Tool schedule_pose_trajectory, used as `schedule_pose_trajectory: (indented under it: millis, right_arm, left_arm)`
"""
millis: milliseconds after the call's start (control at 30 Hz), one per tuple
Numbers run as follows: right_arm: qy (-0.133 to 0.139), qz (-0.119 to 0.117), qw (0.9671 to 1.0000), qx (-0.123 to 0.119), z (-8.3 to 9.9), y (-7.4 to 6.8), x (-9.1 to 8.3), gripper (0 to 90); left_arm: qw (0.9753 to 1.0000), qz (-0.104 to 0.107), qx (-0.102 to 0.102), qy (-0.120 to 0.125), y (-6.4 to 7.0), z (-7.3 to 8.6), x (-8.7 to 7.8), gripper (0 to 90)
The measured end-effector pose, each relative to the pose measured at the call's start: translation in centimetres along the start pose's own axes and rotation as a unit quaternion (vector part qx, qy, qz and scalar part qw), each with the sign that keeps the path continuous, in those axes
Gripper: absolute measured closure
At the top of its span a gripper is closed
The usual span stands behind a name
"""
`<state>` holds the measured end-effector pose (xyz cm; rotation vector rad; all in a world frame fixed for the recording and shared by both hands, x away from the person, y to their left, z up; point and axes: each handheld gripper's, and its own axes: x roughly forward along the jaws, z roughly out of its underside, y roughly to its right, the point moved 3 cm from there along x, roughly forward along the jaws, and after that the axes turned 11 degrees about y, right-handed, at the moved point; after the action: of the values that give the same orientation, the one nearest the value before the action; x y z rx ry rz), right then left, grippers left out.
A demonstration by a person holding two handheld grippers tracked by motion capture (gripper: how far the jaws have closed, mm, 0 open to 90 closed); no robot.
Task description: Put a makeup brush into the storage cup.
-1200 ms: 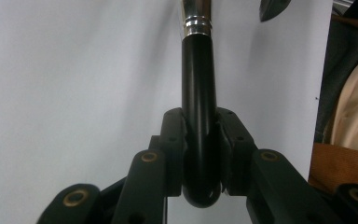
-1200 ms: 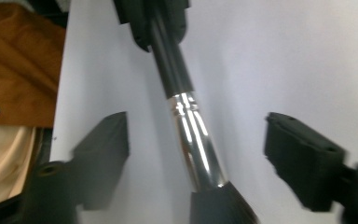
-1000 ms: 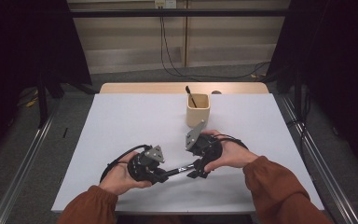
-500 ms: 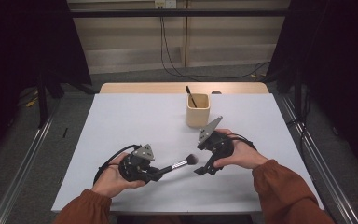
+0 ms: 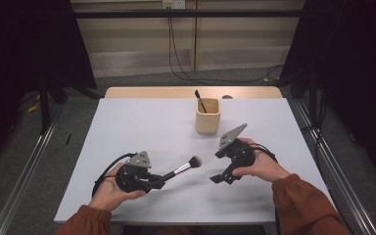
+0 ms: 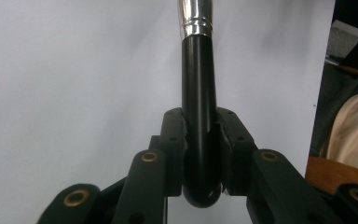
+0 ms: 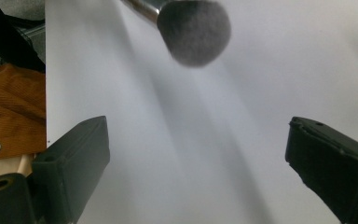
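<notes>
A makeup brush (image 5: 181,169) with a black handle, a silver ferrule and a dark fluffy head is held above the white table (image 5: 142,122). My left gripper (image 5: 159,182) is shut on the butt end of its handle (image 6: 198,135), at the front left. My right gripper (image 5: 220,176) is to the right of the brush head, apart from it, with its jaws wide open. The brush head (image 7: 193,32) hangs ahead of those open jaws. A tan wooden cup (image 5: 208,115) with a thin black brush (image 5: 199,101) in it stands at the back middle.
The table's wooden far edge (image 5: 191,92) lies behind the cup. Metal rails (image 5: 24,176) run along the floor on both sides. Cables (image 5: 176,49) hang down the back wall. Orange sleeves (image 5: 298,200) come in from the bottom.
The two grippers have drawn apart. The right one has let go of the brush and moved right and opened. The left one has moved left with the brush in it.
</notes>
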<state>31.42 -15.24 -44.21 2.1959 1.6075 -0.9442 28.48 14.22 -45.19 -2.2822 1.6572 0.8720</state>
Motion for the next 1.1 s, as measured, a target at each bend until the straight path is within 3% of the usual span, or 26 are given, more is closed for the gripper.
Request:
schedule_pose_trajectory:
  millis: [200,333,633,867,1100]
  right_arm:
    - [0.012,0.010,0.9999,0.005,0.3,0.0,-0.4,4.4]
    - [0.008,0.012,0.9999,0.009,0.8,-0.1,0.0,4.8]
    - [0.027,0.017,0.9994,0.017,1.2,-0.4,0.2,4.4]
    - [0.045,0.022,0.9987,0.009,1.5,-1.0,0.3,3.7]
    - [0.072,0.014,0.9972,0.017,1.9,-1.6,0.5,5.8]
  left_arm:
    - [0.9997,-0.011,-0.018,0.013,-0.4,0.7,-0.3,74.7]
    - [0.9996,-0.011,-0.018,0.017,-0.4,0.8,-0.2,74.7]
    - [0.9968,-0.036,-0.036,0.062,-0.3,0.8,-0.5,74.8]
    - [0.9954,-0.020,-0.025,0.090,0.1,0.6,-0.2,74.8]
    - [0.9938,-0.025,-0.019,0.107,0.1,0.6,-0.2,74.7]
